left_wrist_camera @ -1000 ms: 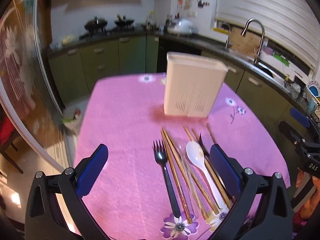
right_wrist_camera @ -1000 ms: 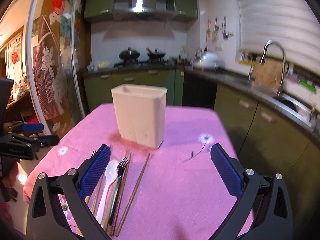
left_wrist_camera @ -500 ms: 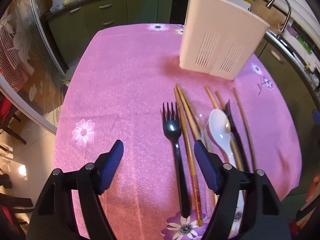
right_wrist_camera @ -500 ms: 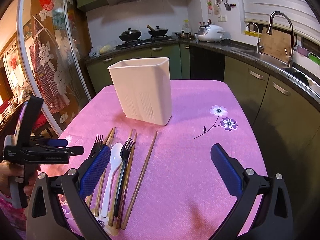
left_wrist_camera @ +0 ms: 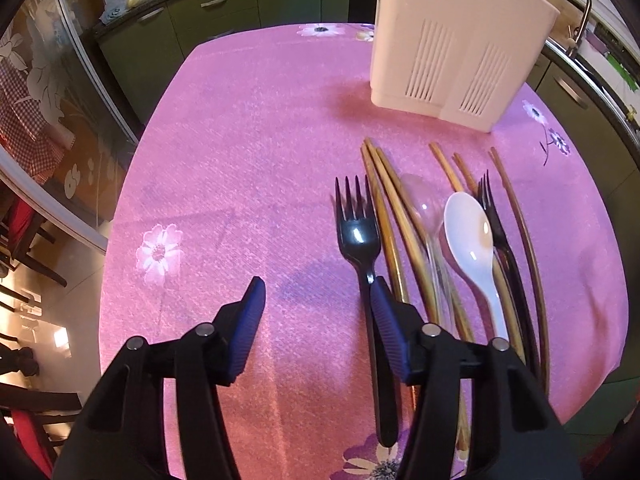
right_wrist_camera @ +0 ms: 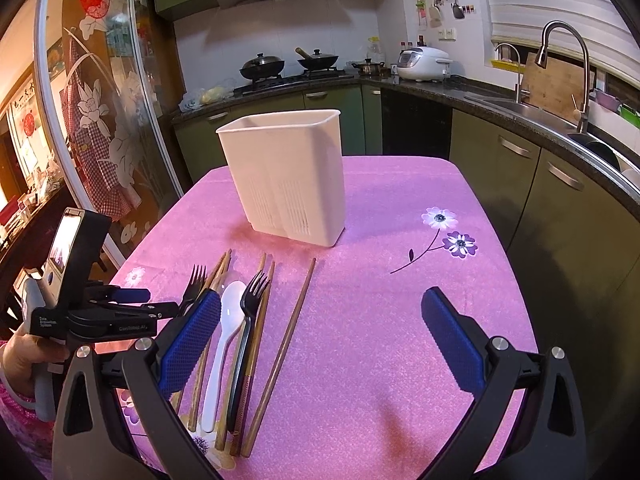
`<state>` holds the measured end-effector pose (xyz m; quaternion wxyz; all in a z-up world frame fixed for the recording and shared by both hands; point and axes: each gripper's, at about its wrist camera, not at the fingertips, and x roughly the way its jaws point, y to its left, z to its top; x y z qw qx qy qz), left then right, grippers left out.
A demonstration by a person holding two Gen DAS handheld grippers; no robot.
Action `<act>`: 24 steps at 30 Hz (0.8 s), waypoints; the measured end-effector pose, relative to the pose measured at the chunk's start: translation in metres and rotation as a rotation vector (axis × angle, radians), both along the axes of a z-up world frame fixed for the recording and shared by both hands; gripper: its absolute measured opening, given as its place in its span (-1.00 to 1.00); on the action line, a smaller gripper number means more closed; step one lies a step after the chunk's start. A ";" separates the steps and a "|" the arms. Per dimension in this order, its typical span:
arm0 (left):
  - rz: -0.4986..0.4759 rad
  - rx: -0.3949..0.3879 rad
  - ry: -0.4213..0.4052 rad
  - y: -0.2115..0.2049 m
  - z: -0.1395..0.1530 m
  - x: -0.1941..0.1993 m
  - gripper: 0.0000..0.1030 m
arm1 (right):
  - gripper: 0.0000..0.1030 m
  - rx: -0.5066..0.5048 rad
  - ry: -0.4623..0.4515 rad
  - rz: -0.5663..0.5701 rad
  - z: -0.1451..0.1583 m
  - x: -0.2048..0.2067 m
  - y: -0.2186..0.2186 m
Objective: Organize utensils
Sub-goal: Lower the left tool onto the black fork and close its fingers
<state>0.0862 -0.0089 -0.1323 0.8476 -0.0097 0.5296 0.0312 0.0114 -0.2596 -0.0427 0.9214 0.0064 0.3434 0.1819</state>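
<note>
Black plastic tongs (left_wrist_camera: 316, 296), ribbed blue pads (right_wrist_camera: 192, 336), silver screws, pink patterned sleeve (right_wrist_camera: 16, 424)

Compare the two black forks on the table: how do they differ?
The left black fork lies alone at the row's edge, flat on the cloth beside the left gripper; the right black fork lies among chopsticks, beside the white spoon, with finer tines. Both point toward the utensil holder.

My left-wrist view cuts off the holder (left_wrist_camera: 452, 48) top; my gripper finger (left_wrist_camera: 390, 336) hides the chopsticks' (left_wrist_camera: 384, 216) lower ends.
</note>
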 end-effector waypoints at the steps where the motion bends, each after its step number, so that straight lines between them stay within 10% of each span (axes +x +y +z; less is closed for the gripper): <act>1: 0.003 0.001 -0.001 0.000 0.000 0.000 -0.05 | 0.92 0.000 0.004 0.003 0.000 0.000 0.001; 8: 0.029 0.023 0.020 0.002 -0.006 0.002 -0.39 | 0.92 -0.018 -0.004 0.005 0.000 -0.001 0.004; 24: 0.002 -0.019 -0.031 -0.014 0.005 -0.004 0.02 | 0.92 -0.022 -0.002 0.010 -0.002 0.000 0.007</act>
